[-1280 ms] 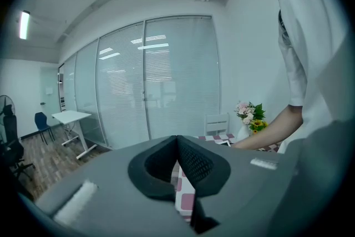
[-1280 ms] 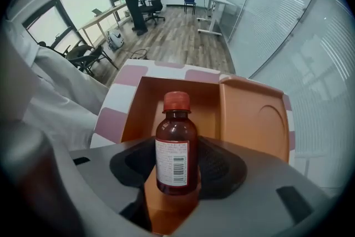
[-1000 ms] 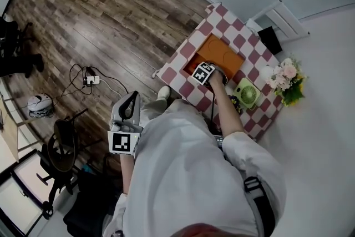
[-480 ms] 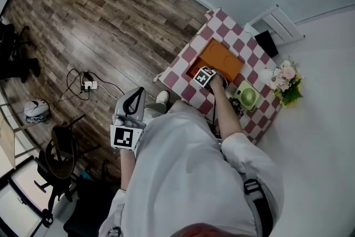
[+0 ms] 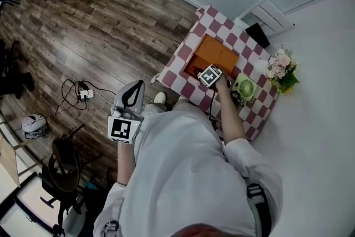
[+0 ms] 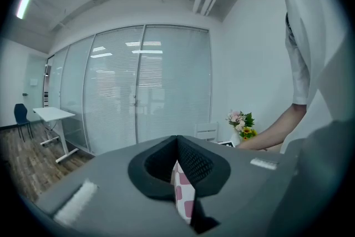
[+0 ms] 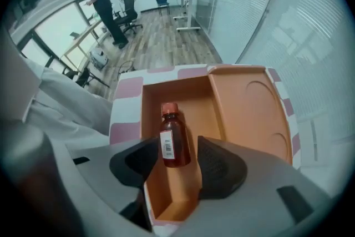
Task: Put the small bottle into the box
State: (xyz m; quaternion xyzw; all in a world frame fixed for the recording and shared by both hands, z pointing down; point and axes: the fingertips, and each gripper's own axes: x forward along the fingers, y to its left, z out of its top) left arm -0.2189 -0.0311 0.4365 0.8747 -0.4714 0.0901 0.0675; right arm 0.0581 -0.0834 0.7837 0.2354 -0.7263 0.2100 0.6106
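A dark plank floor (image 5: 100,25) meets a white wall, and against that wall stands a small tabletop (image 5: 224,28) under a red-and-white checked cloth. On it, from the head view, sit an orange box (image 5: 219,53), a green fan (image 5: 244,89) and a bunch of flowers (image 5: 281,68), the last two off to the box's right and clear of it.

The right gripper view shows the box as a narrow, deep compartment with a flat orange panel bearing round impressions beside it, probably its opened lid.

The right tool (image 7: 179,147) hangs directly over that compartment with its jaws apart. The left tool (image 6: 177,144) is held low at the person's side, well away from the tabletop, jaws closed tip to tip on nothing; only a sliver of checked cloth shows beyond them.

The small bottle (image 7: 173,130), brown with a red cap and a white label, is inside the narrow compartment, cap pointing away from the tool. It sits in the gap between the spread jaws, close against the left one with clear space before the right one. I cannot tell whether it touches the left pad or rests wholly on the box floor.

I judge this as the release step: the bottle is in the box, and what remains is lifting the right tool straight up without catching the bottle or the compartment wall.
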